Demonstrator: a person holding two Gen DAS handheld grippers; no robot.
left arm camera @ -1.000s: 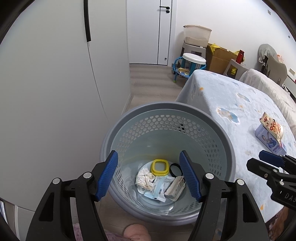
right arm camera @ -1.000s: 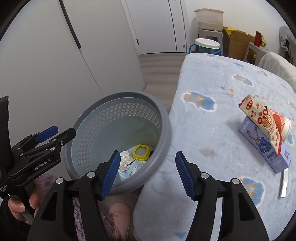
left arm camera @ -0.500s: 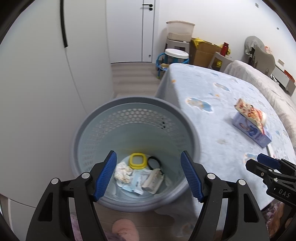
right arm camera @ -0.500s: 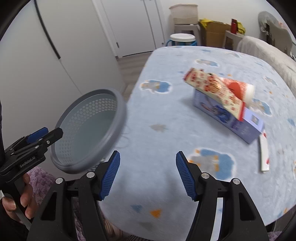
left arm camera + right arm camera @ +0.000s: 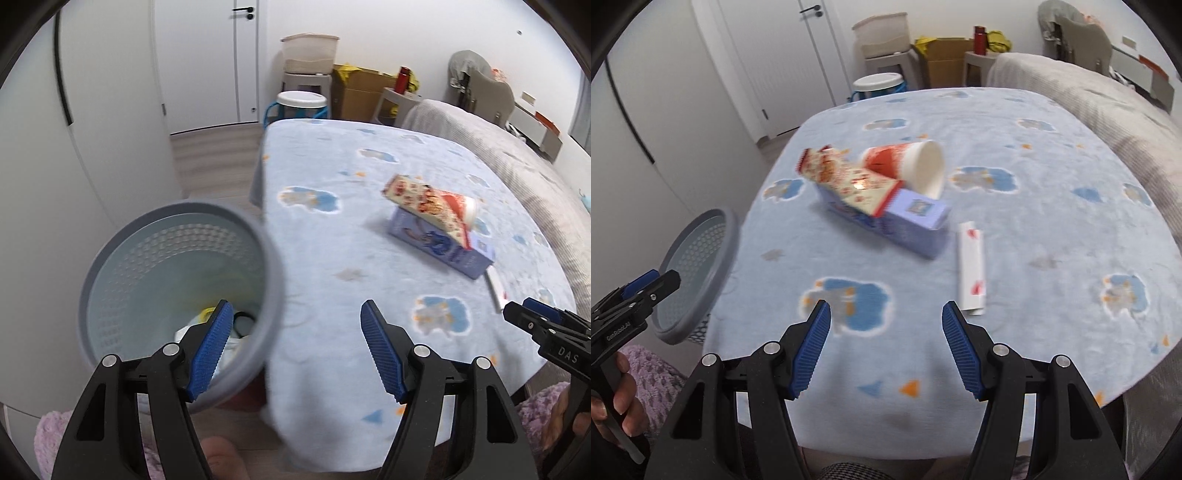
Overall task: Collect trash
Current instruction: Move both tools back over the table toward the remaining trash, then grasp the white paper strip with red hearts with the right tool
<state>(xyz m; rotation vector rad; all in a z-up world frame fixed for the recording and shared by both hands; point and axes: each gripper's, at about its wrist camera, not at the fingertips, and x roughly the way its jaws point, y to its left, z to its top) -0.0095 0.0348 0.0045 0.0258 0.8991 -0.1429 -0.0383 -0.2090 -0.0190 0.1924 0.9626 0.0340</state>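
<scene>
A grey perforated trash basket [image 5: 110, 258] stands on the floor left of the bed and also shows in the right wrist view [image 5: 698, 251]; it holds wrappers and a yellow lid. On the blue blanket [image 5: 997, 184] lie a red-and-white paper cup [image 5: 912, 168], a red-patterned wrapper [image 5: 846, 181] on a purple box [image 5: 905, 225], and a flat white packet [image 5: 971, 269]. My left gripper [image 5: 297, 347] is open and empty over the basket rim and the bed edge. My right gripper [image 5: 884, 347] is open and empty above the blanket, nearer than the trash.
White wardrobe doors [image 5: 92, 110] stand left of the basket. A stool [image 5: 301, 101], storage bin [image 5: 308, 53] and cardboard box [image 5: 360, 88] sit by the far wall. A grey cover [image 5: 1089, 99] lies on the bed's right side.
Both grippers have swung right, away from the basket toward the bed. The cup, wrapper and box now sit centred in the right wrist view. Both grippers stayed open.
</scene>
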